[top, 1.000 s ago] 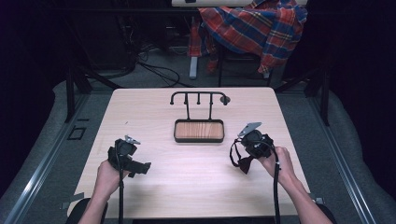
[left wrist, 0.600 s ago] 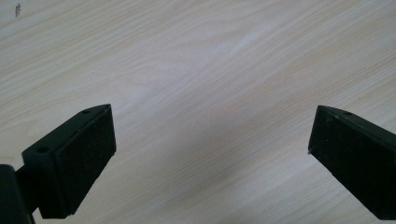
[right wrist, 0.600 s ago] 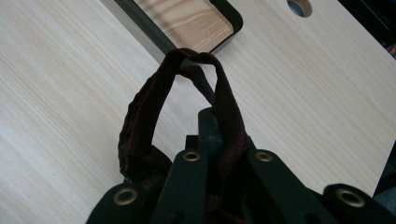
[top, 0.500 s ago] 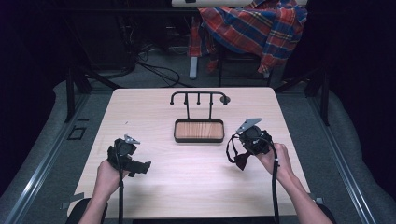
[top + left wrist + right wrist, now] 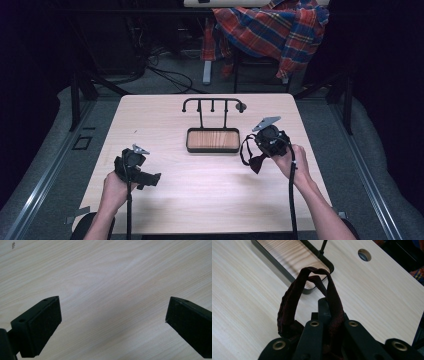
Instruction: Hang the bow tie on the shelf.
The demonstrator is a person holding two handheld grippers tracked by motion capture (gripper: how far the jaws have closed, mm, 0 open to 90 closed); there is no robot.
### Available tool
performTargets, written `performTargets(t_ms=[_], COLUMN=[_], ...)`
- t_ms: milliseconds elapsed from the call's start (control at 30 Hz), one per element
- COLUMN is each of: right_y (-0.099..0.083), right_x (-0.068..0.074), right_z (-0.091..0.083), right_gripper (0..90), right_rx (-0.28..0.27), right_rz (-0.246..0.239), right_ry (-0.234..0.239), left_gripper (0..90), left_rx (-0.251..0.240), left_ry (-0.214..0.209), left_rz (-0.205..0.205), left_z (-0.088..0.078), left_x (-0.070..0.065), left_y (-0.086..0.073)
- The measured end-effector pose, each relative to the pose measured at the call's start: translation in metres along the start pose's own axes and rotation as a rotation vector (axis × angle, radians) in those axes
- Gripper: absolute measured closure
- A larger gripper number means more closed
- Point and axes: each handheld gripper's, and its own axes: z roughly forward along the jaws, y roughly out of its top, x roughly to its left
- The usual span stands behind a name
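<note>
Dark red bow tie (image 5: 252, 156) hangs clamped in right gripper (image 5: 261, 150) jaws, now lifted off the bench (image 5: 210, 200) nearer the rack (image 5: 213, 106); hanging looks next. Left gripper (image 5: 150, 179) jaws open, empty.

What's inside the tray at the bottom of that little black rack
Inside the tray of the rack, bare wood grain shows, with nothing lying in it. In the right gripper view, the dark fabric band held by the right gripper covers part of the tray's near corner.

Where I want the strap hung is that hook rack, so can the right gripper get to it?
Probably yes: the right gripper, shut on the dark strap, is lifted beside the tray, with bare table toward the hook rack.
</note>
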Motion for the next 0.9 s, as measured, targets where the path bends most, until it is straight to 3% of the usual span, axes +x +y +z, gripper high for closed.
performTargets(t_ms=[400,733,900], right_y=[0.017,0.030,0.036], right_x=[-0.002,-0.012,-0.014], right_z=[0.003,0.001,0.004], right_gripper=[89.6,89.6,89.6], right_rx=[-0.035,-0.086,-0.074], right_rz=[0.000,0.046,0.030], right_ry=[0.005,0.000,-0.010], left_gripper=[0.4,0.5,0.5], left_rx=[0.001,0.003,0.006], left_ry=[0.003,-0.001,0.000], left_rz=[0.007,0.005,0.003], left_z=[0.000,0.000,0.000], left_x=[-0.002,-0.001,-0.001], left_y=[0.000,0.000,0.000])
